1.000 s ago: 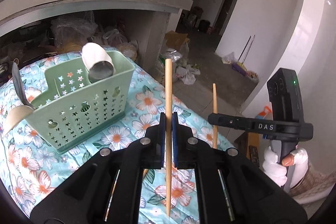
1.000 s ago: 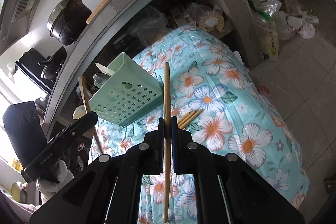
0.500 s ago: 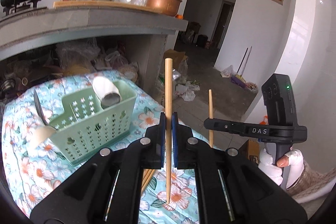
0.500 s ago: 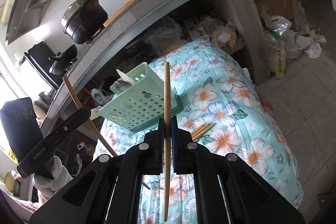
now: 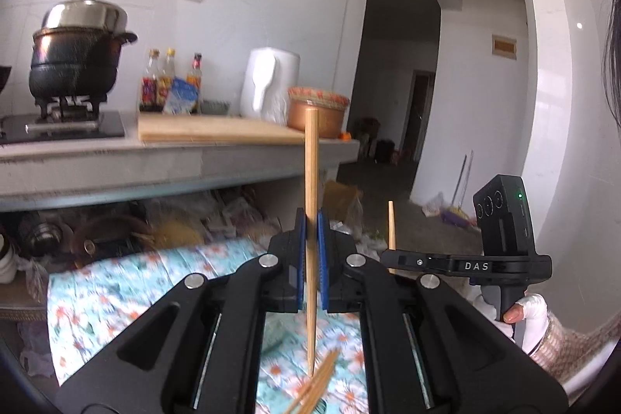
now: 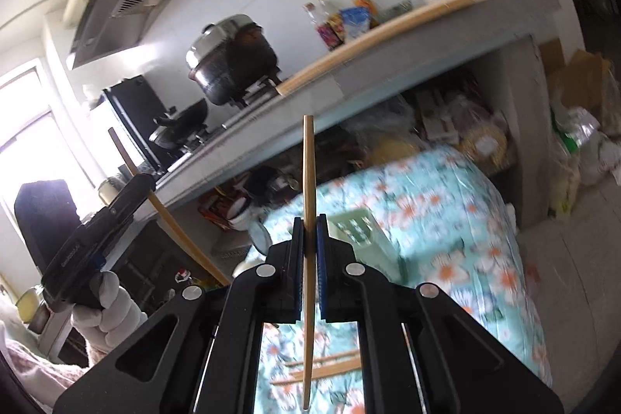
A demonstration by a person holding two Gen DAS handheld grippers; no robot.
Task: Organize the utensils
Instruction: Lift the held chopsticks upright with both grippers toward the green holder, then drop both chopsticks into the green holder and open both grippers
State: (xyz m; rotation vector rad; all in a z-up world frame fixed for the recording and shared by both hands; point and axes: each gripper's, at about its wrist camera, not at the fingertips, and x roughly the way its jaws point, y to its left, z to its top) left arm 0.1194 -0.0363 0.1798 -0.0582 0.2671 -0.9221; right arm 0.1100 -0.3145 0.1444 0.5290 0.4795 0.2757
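Kitchen counter (image 5: 167, 158) spans the background of both views, carrying a lidded pot (image 5: 77, 53) on a burner. Below and in front of it sits a table under a floral cloth (image 6: 458, 220).

On that cloth stands the green utensil caddy (image 6: 361, 231), partly hidden behind the right gripper's jaws. It appears in the right wrist view only; the left wrist view does not show it at all.

Left gripper (image 5: 310, 258): jaws closed on a single wooden chopstick (image 5: 310, 220), held near its middle, long axis upright, lower tip hanging clear above the cloth.

Right gripper (image 6: 309, 266): likewise clamped on a second chopstick (image 6: 308, 239), upright, gripped near its middle.

Loose chopsticks (image 6: 322, 367) lie flat on the cloth below the right gripper, unsorted; the left wrist view shows the same bundle (image 5: 318, 383) at its bottom edge.

Governing relation: the caddy lies ahead of and below the right gripper, just right of its jaw line. Both sticks are already vertical, which suits a downward drop into a compartment. The right hand appears the nearer; the left's distance cannot be judged, as its camera misses the caddy.

Each view shows the other gripper from the side, held in a white-gloved hand (image 6: 104, 309).
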